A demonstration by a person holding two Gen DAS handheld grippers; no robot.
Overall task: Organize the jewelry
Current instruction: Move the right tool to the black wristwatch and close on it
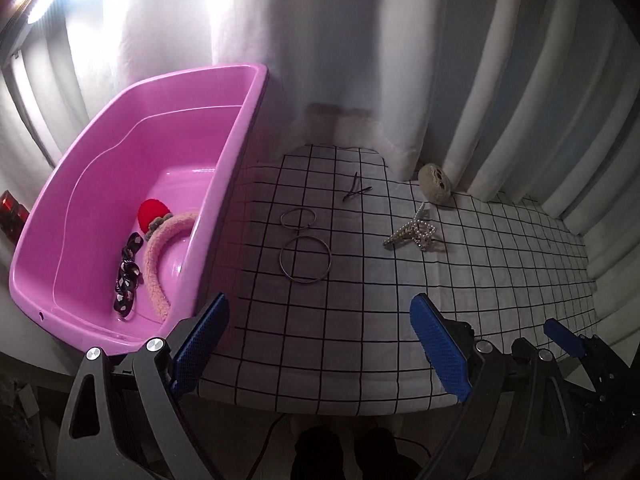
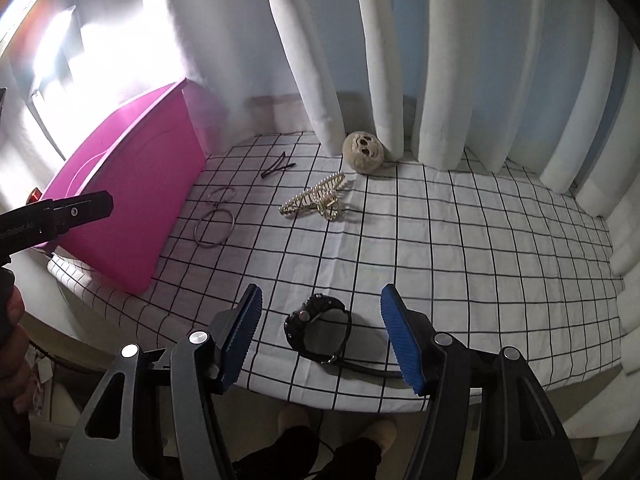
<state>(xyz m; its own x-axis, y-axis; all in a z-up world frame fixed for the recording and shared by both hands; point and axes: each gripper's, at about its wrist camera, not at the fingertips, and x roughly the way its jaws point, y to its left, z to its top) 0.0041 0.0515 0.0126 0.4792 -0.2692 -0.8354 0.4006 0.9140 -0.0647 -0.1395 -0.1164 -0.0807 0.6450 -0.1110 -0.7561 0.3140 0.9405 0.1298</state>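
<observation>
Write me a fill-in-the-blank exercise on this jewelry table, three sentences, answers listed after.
1. The fluffy headband lies inside the ____ tub.
2. The black watch lies on the checked cloth between the open fingers of the ____ hand-held gripper.
3. The pearl hair claw lies on the cloth, nearer the round plush toy than the ____ thin rings are.

Missing words: pink; right; two
</observation>
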